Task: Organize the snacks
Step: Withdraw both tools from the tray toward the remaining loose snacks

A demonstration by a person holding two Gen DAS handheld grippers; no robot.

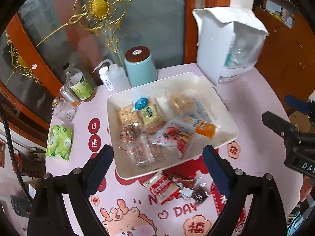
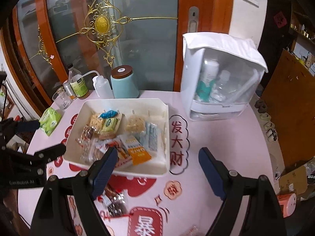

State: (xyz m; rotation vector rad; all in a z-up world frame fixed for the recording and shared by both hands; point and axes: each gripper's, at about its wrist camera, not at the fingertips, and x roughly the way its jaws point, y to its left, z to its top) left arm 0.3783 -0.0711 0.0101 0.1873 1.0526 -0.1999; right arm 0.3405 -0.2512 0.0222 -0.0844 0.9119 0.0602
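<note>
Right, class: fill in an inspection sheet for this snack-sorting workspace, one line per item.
Surface: round table under a pink printed cover.
Job's things: white tray holding wrapped snacks; cookie pack and dark packets lie on the table outside it.
Clutter: teal canister, squeeze bottle, glass, green tissue pack, white organiser box.
Grippers: left gripper and right gripper both above the table, jaws open, empty.
Cables: black cable at the left edge.
Surroundings: glass doors with gold ornament.

both grippers (image 1: 158,158) (image 2: 155,160) wide open, empty
</note>
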